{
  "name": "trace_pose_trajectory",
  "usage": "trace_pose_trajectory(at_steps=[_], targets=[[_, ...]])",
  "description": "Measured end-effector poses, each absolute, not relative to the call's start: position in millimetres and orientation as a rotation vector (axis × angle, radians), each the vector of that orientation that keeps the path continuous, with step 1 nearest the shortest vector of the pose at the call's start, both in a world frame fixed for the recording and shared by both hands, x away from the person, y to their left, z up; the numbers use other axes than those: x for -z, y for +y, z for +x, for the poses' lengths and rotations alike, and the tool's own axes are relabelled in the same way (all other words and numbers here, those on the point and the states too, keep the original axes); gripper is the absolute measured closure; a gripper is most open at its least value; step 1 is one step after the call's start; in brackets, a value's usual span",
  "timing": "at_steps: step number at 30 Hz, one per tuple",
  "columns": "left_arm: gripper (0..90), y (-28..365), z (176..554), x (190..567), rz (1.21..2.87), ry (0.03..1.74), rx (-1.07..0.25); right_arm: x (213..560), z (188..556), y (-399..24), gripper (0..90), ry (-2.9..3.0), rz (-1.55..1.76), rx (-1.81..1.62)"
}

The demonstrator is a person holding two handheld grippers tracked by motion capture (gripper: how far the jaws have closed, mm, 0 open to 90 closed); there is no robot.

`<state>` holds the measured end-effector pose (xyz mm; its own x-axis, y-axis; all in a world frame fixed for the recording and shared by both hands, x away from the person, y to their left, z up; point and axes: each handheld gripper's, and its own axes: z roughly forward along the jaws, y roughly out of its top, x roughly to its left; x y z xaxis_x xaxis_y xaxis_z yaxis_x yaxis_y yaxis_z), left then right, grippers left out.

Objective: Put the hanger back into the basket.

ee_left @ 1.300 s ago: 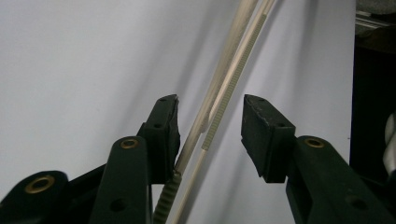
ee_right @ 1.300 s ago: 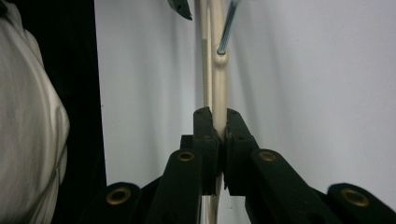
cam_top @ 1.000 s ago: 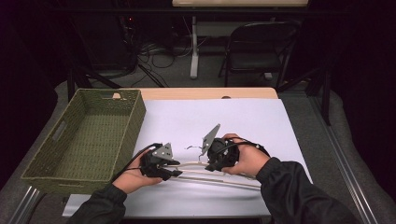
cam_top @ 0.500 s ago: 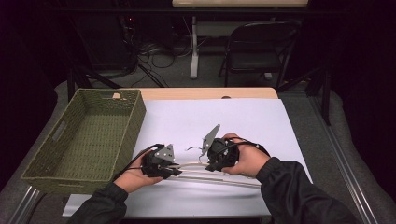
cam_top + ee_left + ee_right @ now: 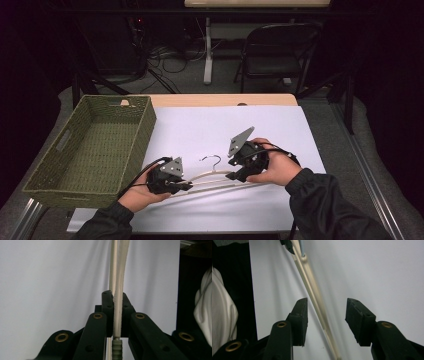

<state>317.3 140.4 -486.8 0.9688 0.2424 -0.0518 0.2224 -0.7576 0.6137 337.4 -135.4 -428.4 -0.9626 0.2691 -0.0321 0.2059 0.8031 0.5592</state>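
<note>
table (image 5: 280,130): white sheet, basket (image 5: 95,145) far left | hanger (image 5: 220,181): lay flat, long axis left-to-right between hands | left gripper (image 5: 186,185): just closed, pinched hanger's left arm | right gripper (image 5: 239,176): just opened, spread astride right arm, not gripping

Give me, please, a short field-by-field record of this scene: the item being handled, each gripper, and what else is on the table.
item: cream clothes hanger with metal hook, lying flat on the white sheet
left gripper: jaws have just closed, clamped on the hanger's arm
right gripper: jaws have just opened, pads apart either side of the hanger, not pressing it
basket: green woven, left of the sheet, nothing visible inside
table: wooden edge shows beyond the sheet
</note>
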Motion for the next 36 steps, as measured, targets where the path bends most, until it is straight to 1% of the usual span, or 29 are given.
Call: trace_pose_trajectory(at_steps=[4, 5, 11, 12, 13, 16, 19, 26, 33, 36], targets=[[87.3, 147.3, 310.1, 477.2, 2.416, 0.374, -0.034, 419.4, 335.8, -150.9, 48.3, 2.838, 0.436, -0.942], [87.3, 152.8, 304.0, 469.6, 2.406, 0.41, -0.058, 416.5, 335.1, -154.6, 47.8, 2.826, 0.438, -0.94], [87.3, 171.2, 290.3, 447.6, 2.373, 0.492, -0.089, 399.3, 333.2, -176.3, 46.4, 2.748, 0.465, -0.958], [87.3, 179.1, 286.1, 438.2, 2.349, 0.526, -0.113, 396.9, 333.1, -180.1, 46.4, 2.739, 0.478, -0.947], [87.2, 179.1, 286.1, 438.2, 2.349, 0.526, -0.113, 396.0, 333.7, -183.6, 46.4, 2.727, 0.487, -0.961], [87.3, 192.4, 282.5, 422.9, 2.326, 0.557, -0.155, 394.3, 334.2, -191.2, 46.6, 2.703, 0.53, -0.967], [87.3, 211.9, 281.0, 404.8, 2.274, 0.588, -0.206, 393.5, 336.2, -199.8, 46.7, 2.686, 0.557, -0.958], [87.3, 257.6, 294.9, 379.5, 2.213, 0.674, -0.321, 398.6, 340.7, -212.7, 47.0, 2.667, 0.629, -0.94], [87.3, 311.4, 320.9, 375.7, 2.15, 0.819, -0.395, 402.6, 343.5, -216.9, 47.3, 2.665, 0.664, -0.927], [87.3, 329.3, 328.6, 376.3, 2.125, 0.861, -0.407, 404.0, 344.7, -217.3, 47.4, 2.666, 0.673, -0.92]])
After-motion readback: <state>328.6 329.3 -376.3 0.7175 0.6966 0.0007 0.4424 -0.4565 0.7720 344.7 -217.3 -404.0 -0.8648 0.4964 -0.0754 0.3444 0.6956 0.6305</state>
